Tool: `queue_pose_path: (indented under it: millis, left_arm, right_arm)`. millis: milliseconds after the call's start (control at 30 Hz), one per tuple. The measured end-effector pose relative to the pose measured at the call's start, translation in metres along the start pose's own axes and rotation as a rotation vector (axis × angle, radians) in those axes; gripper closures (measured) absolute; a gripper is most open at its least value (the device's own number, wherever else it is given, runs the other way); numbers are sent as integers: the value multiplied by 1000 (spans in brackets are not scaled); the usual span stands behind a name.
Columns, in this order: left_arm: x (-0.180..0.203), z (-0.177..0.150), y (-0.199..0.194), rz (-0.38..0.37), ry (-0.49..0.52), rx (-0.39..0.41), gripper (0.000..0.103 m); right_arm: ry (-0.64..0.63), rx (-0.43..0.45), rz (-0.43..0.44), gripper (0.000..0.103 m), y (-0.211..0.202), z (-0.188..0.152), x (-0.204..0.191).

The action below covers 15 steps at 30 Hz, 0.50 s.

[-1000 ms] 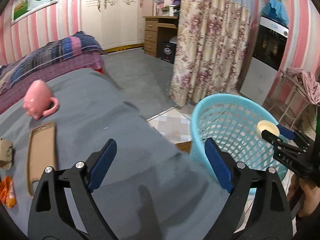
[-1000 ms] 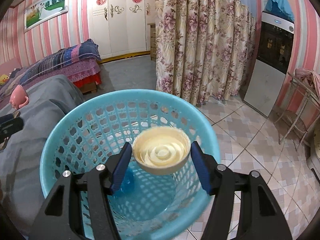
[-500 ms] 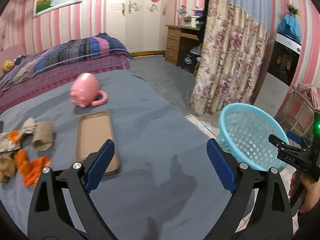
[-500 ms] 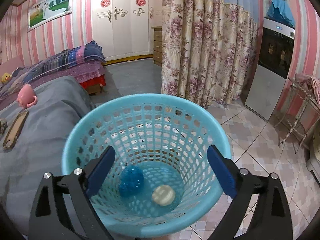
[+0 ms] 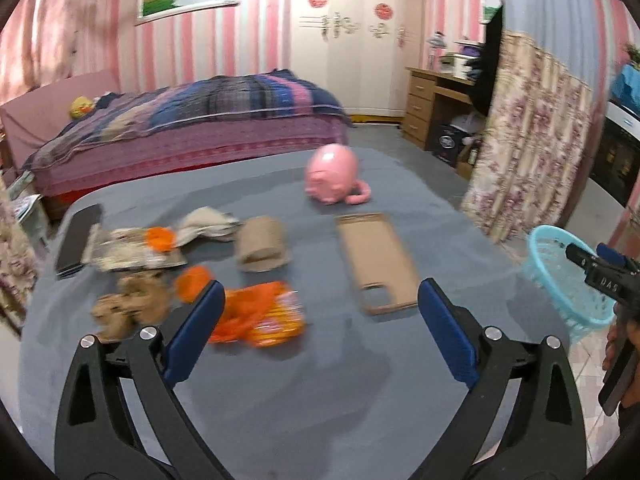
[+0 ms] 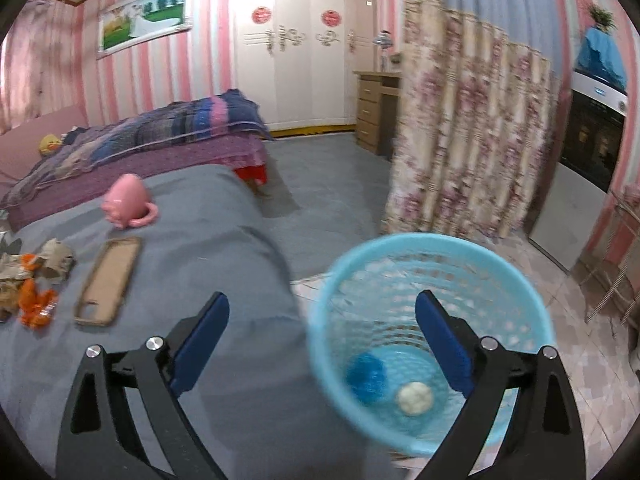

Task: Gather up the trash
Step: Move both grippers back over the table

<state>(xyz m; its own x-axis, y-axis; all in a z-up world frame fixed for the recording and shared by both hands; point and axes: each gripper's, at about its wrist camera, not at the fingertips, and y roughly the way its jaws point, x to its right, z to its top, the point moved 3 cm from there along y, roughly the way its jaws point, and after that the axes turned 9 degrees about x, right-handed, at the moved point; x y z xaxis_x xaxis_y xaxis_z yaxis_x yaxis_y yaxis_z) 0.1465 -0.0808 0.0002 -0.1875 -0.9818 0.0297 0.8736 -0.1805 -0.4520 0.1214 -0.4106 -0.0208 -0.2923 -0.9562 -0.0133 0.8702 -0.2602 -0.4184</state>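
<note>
Both empty: left gripper (image 5: 318,328) gaping wide, right gripper (image 6: 322,342) jaws just opening, nothing between. Crumpled orange plastic wrapper (image 5: 260,314) lying at 11 o'clock on grey cloth-covered bench (image 5: 320,400); round turquoise mesh plastic basket (image 6: 432,344) waiting at 3 o'clock. Advising: straddling wrapper squarely, pinching its bulk.

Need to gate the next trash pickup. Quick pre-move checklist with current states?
1. Left gripper empty, fingers spread: ok.
2. Right gripper empty; its fingers have just been opening, nothing between them: ok.
3. Next target in view: orange wrapper lies on the grey cloth just ahead of the left gripper: ok.
4. Target clear of non-trash: phone case and pink mug lie apart from it: ok.
5. Basket upright, holding a blue ball and white lid, with room left: ok.
6. Image sharpness for aiming: both views blurred: not ok.
</note>
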Motion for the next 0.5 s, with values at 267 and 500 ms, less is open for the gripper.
queue_pose_path:
  millis: [267, 500]
  left_arm:
    - [-88, -9, -11, 100, -70, 6, 8]
    - [-148, -33, -11, 186, -132, -21, 7]
  right_arm:
    - [-81, 24, 134, 6, 2, 6, -105]
    - [-137, 12, 233, 5, 5, -3, -183]
